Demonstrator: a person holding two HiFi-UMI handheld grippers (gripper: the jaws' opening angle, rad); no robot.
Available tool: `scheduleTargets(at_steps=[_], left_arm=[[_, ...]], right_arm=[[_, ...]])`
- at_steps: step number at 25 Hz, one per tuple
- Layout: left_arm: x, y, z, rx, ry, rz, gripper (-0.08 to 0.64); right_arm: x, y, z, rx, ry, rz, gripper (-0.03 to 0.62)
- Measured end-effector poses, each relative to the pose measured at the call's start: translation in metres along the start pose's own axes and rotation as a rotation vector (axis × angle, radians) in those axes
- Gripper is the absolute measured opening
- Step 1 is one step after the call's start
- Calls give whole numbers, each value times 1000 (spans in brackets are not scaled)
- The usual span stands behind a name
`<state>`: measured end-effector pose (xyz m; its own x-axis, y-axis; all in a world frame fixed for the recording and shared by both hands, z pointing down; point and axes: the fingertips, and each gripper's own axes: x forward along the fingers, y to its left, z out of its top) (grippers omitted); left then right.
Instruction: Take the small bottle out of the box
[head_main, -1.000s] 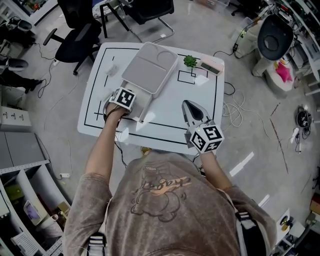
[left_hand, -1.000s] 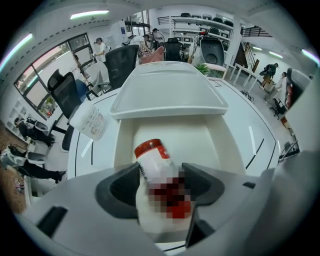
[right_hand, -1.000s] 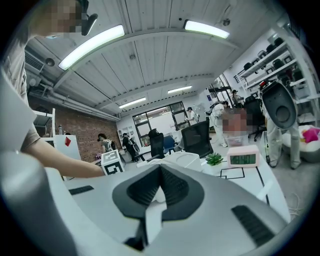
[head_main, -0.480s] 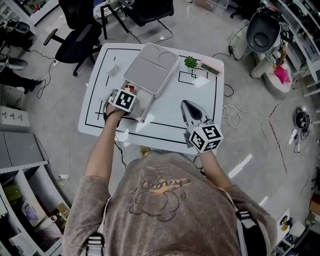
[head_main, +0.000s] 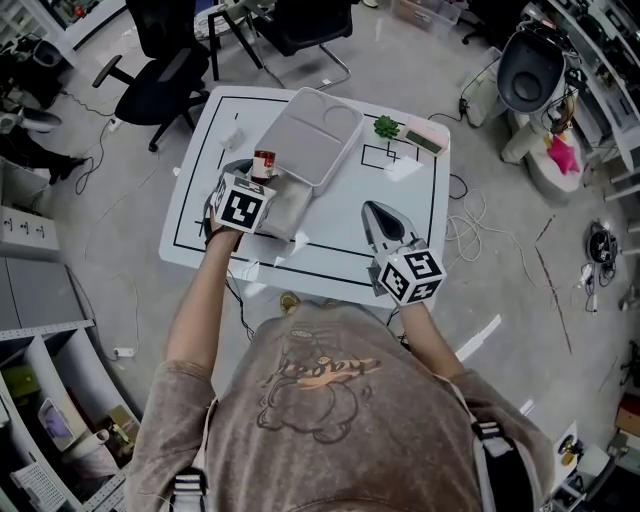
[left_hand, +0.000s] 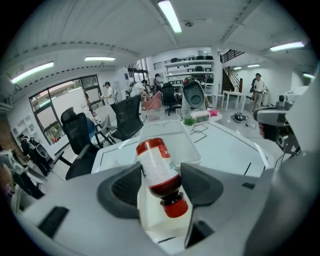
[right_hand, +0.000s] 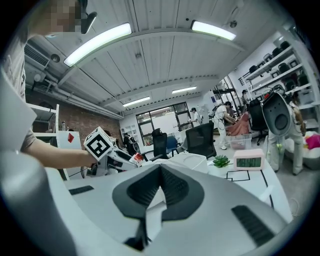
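Above the open white plastic box (head_main: 287, 208) near the white tabletop's (head_main: 400, 220) left edge, the left gripper (left_hand: 161, 192) pinches a small red-capped, white-labelled bottle (left_hand: 156, 165), apparently clear of the rim. By the near edge, the right gripper (head_main: 378, 212) has its jaws pressed together.

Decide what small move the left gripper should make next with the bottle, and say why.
Probably carry the small bottle sideways to bare table and lower it there. The left gripper is clamped on it, above the open box, so it looks clear of the walls.
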<state>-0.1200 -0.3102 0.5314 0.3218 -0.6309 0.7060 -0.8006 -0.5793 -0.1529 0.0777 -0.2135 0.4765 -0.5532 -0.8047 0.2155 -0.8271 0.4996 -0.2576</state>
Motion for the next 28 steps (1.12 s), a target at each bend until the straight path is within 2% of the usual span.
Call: scheduleTargets(at_steps=[6, 16, 23, 28], left_arm=[[-46, -2, 30, -40, -188, -20, 253], [-130, 8, 62, -231, -517, -76, 252], [-166, 16, 55, -362, -679, -80, 250], [-180, 24, 39, -453, -752, -64, 250]], right_arm=[[0, 6, 0, -11, 0, 7, -3], [0, 18, 3, -19, -1, 22, -3], [1, 19, 6, -22, -7, 26, -3], [0, 17, 7, -23, -4, 20, -3]])
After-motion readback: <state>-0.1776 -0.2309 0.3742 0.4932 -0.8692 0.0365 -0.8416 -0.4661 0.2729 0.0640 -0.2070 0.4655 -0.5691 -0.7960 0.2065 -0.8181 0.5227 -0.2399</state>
